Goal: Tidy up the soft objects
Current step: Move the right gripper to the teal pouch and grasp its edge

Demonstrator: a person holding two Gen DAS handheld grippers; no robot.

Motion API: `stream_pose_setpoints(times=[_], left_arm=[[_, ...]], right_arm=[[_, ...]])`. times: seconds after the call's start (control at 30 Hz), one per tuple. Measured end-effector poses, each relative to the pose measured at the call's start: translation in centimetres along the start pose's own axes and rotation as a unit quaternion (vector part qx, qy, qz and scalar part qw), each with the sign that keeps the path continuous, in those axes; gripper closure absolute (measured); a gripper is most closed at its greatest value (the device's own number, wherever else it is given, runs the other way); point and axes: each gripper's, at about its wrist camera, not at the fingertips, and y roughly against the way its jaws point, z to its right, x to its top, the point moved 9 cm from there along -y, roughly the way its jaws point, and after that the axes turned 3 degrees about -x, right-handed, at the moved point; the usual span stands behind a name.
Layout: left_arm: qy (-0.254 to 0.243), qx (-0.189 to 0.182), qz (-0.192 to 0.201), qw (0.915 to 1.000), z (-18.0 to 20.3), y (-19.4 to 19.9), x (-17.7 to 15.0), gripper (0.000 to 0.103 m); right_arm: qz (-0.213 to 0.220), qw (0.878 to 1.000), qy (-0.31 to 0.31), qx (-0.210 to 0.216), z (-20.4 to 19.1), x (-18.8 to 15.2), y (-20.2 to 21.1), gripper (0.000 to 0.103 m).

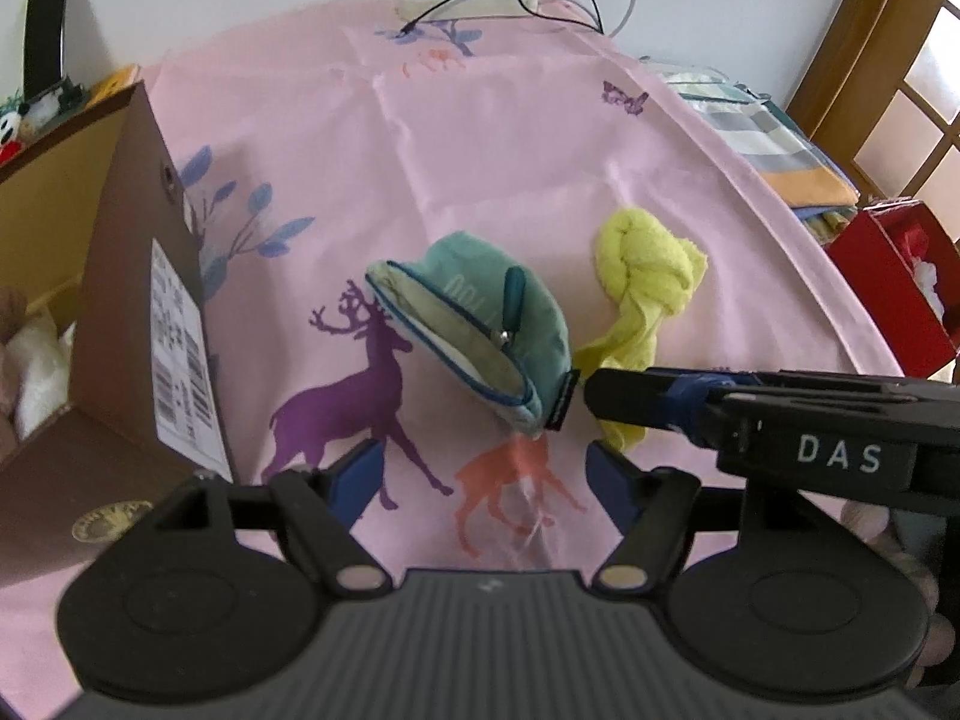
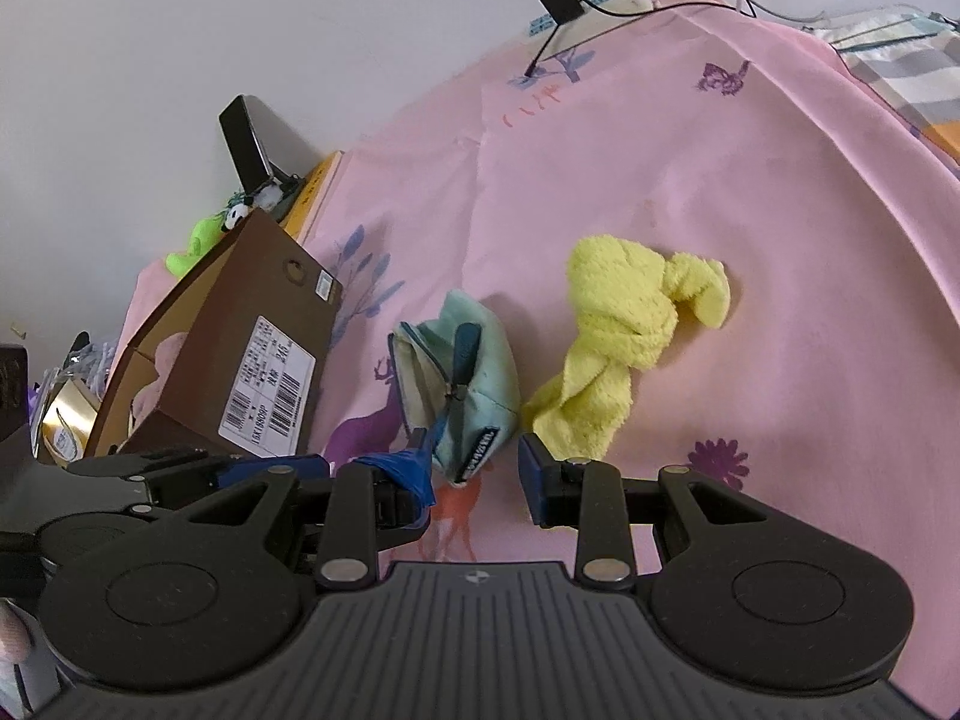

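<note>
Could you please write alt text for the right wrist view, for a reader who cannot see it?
The open right gripper approaches a teal zip pouch on a pink sheet, with a knotted yellow towel beside it and a brown cardboard box left.

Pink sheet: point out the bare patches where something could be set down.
Widest free stretch of the pink sheet: beyond the teal pouch and yellow towel, toward the far wall. Another lies right of the towel. Crowded: the strip between the cardboard box and pouch, where both hand-held grippers sit.

On the cloth (image 1: 510, 138), the pouch (image 1: 480, 336) lies between box (image 1: 138, 312) and towel (image 1: 645, 276), perhaps touching neither.
</note>
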Motion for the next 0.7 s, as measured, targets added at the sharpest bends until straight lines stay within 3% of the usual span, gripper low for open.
stream_pose_setpoints(times=[0.33, 0.7], left_arm=[[0.02, -0.003, 0.009, 0.9998, -0.6, -0.8, 0.0, 0.027], [0.049, -0.022, 0.036, 0.9979, -0.8, -1.5, 0.8, 0.026]], right_arm=[[-0.003, 1.0, -0.013, 0.012, 0.5, 0.3, -0.4, 0.088], [0.01, 0.999, 0.019, 0.028, -0.3, 2.7, -1.5, 0.088]])
